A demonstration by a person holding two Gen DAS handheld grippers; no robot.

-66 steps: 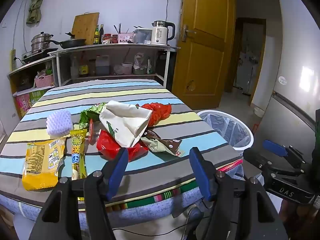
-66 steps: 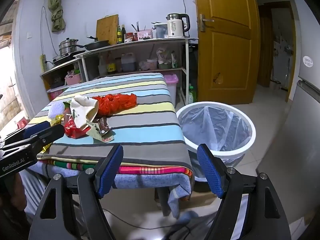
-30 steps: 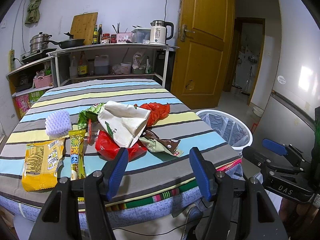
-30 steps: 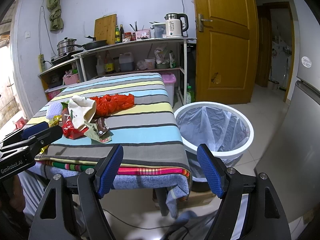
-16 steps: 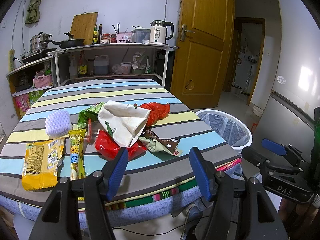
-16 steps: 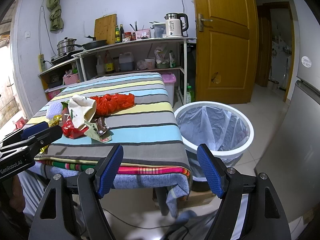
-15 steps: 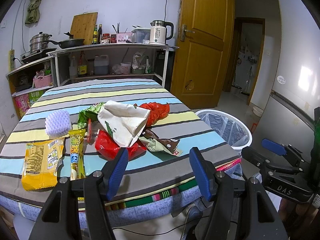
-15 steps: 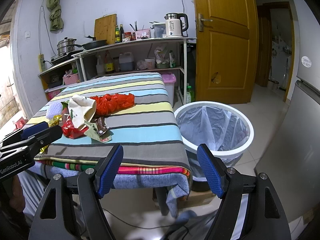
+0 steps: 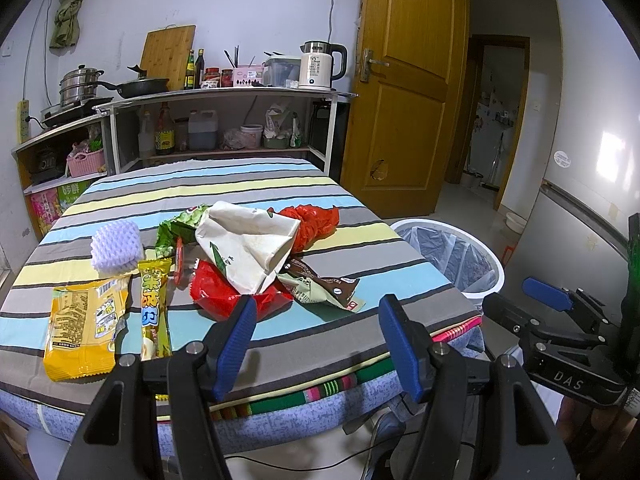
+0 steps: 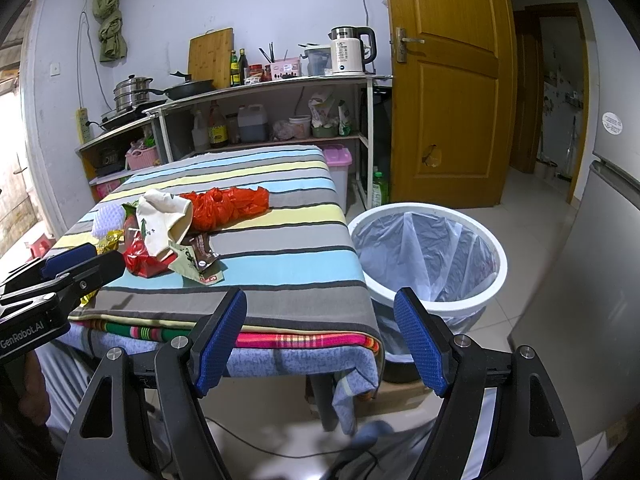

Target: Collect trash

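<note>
Trash lies on the striped table [image 9: 280, 192]: a crumpled white paper bag [image 9: 248, 244], a red plastic bag [image 9: 312, 222], a red wrapper [image 9: 224, 296], a brown-green wrapper [image 9: 324, 284], a yellow snack bag [image 9: 82, 328], a yellow-green stick pack [image 9: 154, 304] and a white foam net [image 9: 116, 246]. The white bin [image 10: 428, 252] with a clear liner stands on the floor right of the table. My left gripper [image 9: 316, 336] is open and empty before the table's front edge. My right gripper [image 10: 320, 336] is open and empty, below the table's near corner, left of the bin.
A shelf unit [image 9: 224, 120] with kettle, pots and bottles stands behind the table. A wooden door [image 10: 448, 80] is at the back right. A grey fridge [image 10: 600, 280] stands right of the bin. A pink-lidded box [image 10: 338, 160] sits beside the table.
Both grippers have barely moved; the views shifted very slightly. Nothing was taken hold of.
</note>
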